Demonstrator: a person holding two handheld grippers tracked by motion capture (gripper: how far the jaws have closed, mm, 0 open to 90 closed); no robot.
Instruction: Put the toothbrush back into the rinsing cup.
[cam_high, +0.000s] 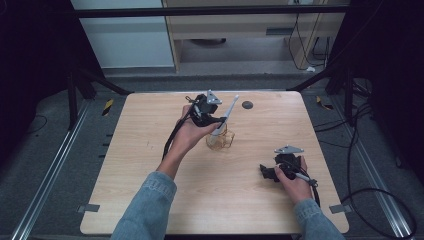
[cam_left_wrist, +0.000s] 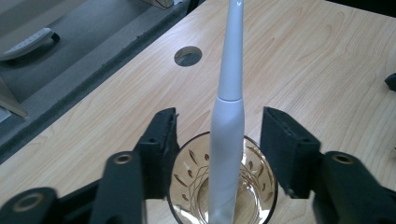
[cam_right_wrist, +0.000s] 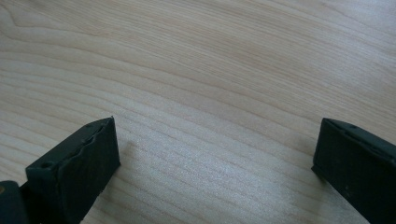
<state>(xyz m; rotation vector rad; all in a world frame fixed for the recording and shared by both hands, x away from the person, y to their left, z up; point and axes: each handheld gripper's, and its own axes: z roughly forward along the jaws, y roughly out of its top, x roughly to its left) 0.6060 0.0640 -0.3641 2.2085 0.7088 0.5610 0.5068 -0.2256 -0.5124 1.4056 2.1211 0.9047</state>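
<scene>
White toothbrush (cam_left_wrist: 228, 140) upright in amber glass (cam_left_wrist: 187, 186) mid-table (cam_high: 150, 200), leaning slightly. Left gripper (cam_left_wrist: 219, 149) fingers (cam_left_wrist: 161, 144) parted either side of handle, not touching. Right gripper (cam_right_wrist: 215, 163) fingers (cam_right_wrist: 88, 163) wide, over bare wood near front right.

A glass (cam_high: 220, 139) stands near the middle of the tabletop (cam_high: 150, 200), with a toothbrush (cam_high: 225, 115) standing in it, leaning toward one o'clock. A hole (cam_high: 247, 105) lies at one o'clock from the glass; the right tongs (cam_high: 266, 172) rest at four o'clock.
</scene>
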